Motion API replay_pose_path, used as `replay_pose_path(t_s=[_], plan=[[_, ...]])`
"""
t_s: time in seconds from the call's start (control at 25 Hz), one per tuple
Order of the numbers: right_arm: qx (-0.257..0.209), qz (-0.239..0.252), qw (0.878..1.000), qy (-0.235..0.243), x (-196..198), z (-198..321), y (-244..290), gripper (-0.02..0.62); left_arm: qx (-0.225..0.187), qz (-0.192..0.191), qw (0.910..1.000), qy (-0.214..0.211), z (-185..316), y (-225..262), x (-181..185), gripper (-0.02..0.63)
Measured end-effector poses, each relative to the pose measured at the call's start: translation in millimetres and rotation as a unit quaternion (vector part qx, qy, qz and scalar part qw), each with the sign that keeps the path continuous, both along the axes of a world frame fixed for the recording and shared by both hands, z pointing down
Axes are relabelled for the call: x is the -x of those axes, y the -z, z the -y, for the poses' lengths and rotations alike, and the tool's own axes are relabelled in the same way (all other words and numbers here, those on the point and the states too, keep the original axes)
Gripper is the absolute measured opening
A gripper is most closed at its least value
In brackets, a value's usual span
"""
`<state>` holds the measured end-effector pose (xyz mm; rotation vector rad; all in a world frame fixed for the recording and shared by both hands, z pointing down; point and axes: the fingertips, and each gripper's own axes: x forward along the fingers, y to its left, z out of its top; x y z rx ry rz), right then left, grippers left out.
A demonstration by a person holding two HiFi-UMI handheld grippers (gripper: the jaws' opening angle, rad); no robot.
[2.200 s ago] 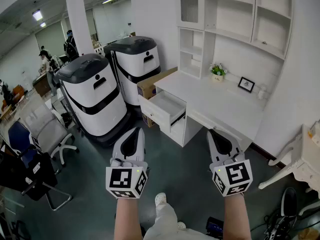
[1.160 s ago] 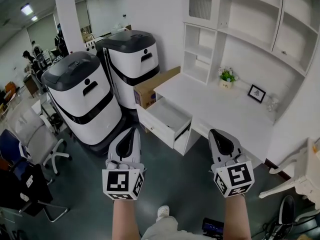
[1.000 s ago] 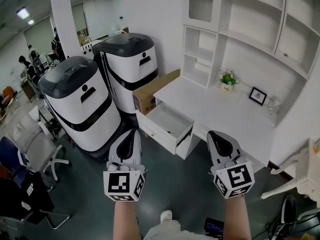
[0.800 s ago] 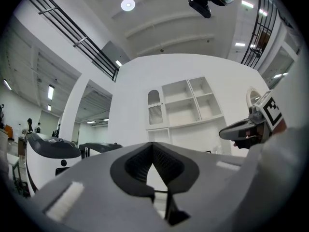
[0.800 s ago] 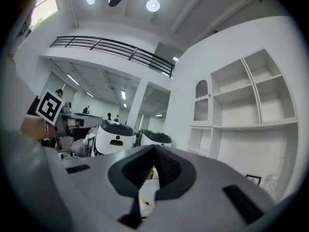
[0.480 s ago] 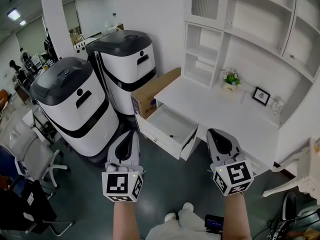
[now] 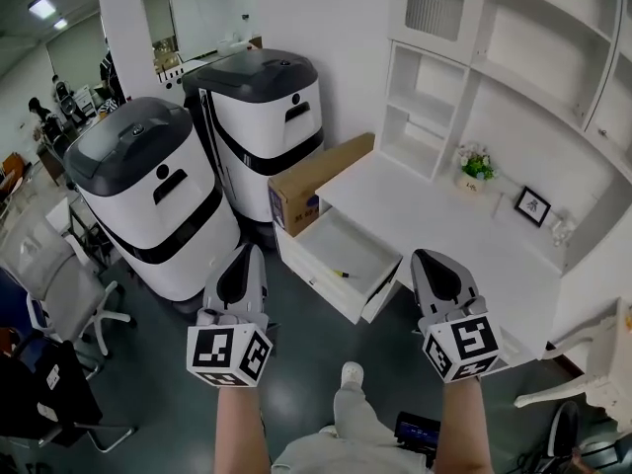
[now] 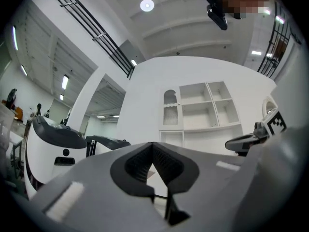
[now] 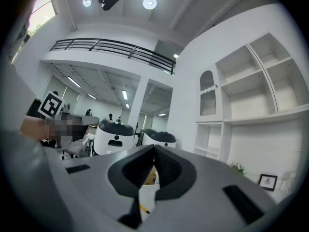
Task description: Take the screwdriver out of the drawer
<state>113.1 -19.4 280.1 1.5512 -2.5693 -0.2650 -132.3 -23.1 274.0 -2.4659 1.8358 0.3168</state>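
White surface (image 7: 444,227) and drawer (image 7: 311,270): smooth painted finish with a soft sheen. Box (image 7: 318,178) on the left: brown matt cardboard. Two machines (image 7: 163,200): glossy white plastic with dark grey lids. Floor (image 7: 296,355): dark, faintly shiny. Left tongs (image 7: 247,251) and right tongs (image 7: 426,258): matt grey plastic with ribbed black pads (image 8: 166,162).

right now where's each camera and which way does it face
Head view: on the person's head, looks down at the open drawer; forearms, left gripper, right gripper show.
Left gripper view: on the left gripper, faces the shelves past shut jaws; right gripper at right.
Right gripper view: on the right gripper, faces the white machines past shut jaws.
Shared: both gripper views show the shelves.
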Motion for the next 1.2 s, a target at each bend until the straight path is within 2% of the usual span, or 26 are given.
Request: replay_pose_path(t_s=[0.32,0.6,0.64,0.72,0.84,0.92,1.2], plan=[[0.011,0.040,0.999,0.012,-18.4,80.7,-5.7,0.008,0.007,0.033,0.9993,0.015,65.3,-4.3,-12.4,0.002],[0.022,0.048,0.997,0.053,-14.7,161.3,-3.3,0.009,0.009,0.053,0.9983,0.025,135.6,2.8,-28.1,0.002],[0.025,0.046,0.997,0.060,-13.8,172.1,-5.0,0.022,0.010,0.054,0.9981,0.028,145.5,2.6,-29.8,0.002],[0.034,0.042,0.996,0.074,-11.9,193.6,-9.8,0.117,0.013,0.057,0.9978,0.033,164.3,1.5,-32.3,0.002],[0.040,0.042,0.995,0.084,-11.0,224.7,-14.9,0.168,0.017,0.059,0.9972,0.042,189.7,-1.3,-32.8,0.002],[0.044,0.047,0.994,0.087,-10.8,241.8,-18.2,0.250,0.023,0.059,0.9968,0.048,203.8,-5.2,-31.6,0.002],[0.067,0.035,0.992,0.103,-7.1,279.8,-37.3,0.253,0.044,0.061,0.9956,0.057,235.7,-21.4,-33.0,0.002]])
